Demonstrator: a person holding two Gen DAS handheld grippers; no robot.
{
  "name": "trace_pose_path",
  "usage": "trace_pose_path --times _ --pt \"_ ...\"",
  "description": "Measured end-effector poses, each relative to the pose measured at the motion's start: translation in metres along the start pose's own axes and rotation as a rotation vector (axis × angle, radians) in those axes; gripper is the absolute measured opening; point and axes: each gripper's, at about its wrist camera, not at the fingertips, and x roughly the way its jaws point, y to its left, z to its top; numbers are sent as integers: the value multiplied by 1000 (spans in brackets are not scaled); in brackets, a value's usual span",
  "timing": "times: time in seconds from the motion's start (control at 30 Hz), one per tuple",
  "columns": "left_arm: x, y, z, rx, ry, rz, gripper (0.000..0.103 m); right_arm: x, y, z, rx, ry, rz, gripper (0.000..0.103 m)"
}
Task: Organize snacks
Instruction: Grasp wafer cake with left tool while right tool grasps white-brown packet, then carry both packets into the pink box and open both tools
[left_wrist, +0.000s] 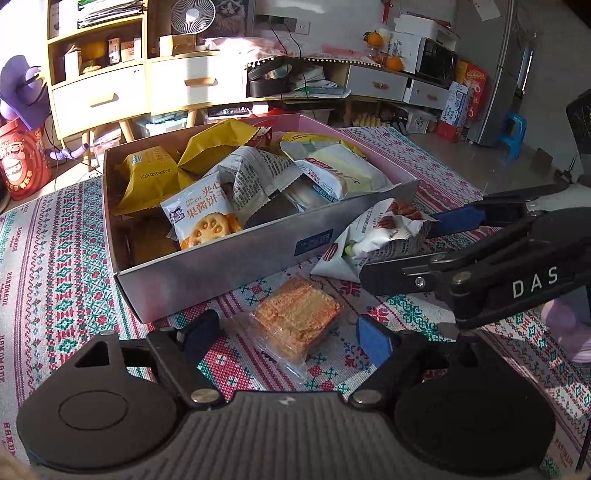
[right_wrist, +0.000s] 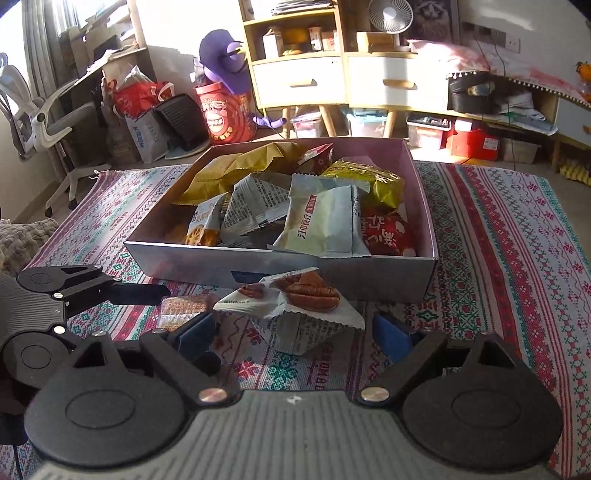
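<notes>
A silver box full of snack packets stands on the patterned tablecloth. A clear-wrapped orange cracker pack lies on the cloth in front of it, between the fingers of my open left gripper, untouched. A white pecan snack packet lies by the box's front wall. My right gripper is open around it, fingers on either side; in the left wrist view its fingers straddle the packet.
The tablecloth covers the table. Behind stand yellow-and-white drawers, a red drum, an office chair and a low shelf with a microwave.
</notes>
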Motion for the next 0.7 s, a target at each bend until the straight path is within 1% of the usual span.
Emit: trace_pose_path --times 0.2,0.27,0.3,0.43,0.7 --pt "1 -2 3 0 1 -9 74 7 -1 5 24 -3 -1 81" --pt "0 -2 4 -2 -2 -6 61 8 -1 6 32 -1 2 76" --pt "-1 -2 4 -6 -2 -5 59 8 -1 6 36 -1 3 75" --pt "-2 -4 6 -1 6 1 55 9 2 6 33 -7 -3 73" --pt "-4 -4 6 -11 18 10 54 7 3 7 12 -12 -13 71"
